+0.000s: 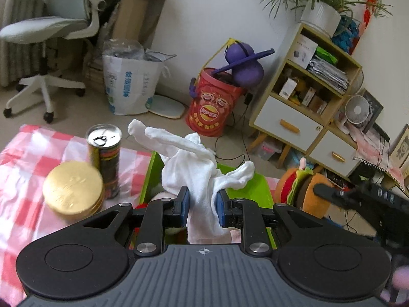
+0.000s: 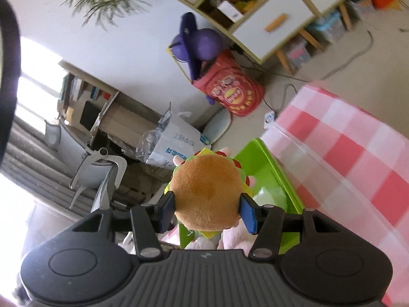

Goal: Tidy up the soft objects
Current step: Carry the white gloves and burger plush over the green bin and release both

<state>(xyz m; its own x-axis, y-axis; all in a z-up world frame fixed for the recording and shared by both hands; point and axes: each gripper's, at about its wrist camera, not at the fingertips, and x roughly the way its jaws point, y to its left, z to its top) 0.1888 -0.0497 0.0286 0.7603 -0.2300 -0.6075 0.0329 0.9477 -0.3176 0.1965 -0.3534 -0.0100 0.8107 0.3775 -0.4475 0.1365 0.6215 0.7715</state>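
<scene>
White cloth (image 1: 194, 163): bunched, limp, rising centre frame in the left wrist view, clamped between your left claw (image 1: 202, 204) pads, tails flopping upper left and right. Green bin (image 1: 255, 189) sits directly behind and under it, on the pink checked counter (image 1: 30, 153).

Burger plush (image 2: 207, 192): centre of the right wrist view, squeezed across the bun by your right claw (image 2: 207, 212); bin rim just right of it.

Both loads look near the bin. Something pale already lies inside, lower centre; blurred, possibly another plush.

Advice: bring the cloth's hanging bulk over the bin's open middle before you let go, so no tail drapes the rim. Release one side at a time. Steer clear of the tall can (image 1: 104, 158) and gold tin (image 1: 72, 188) at left frame, standing just beside the bin.
</scene>
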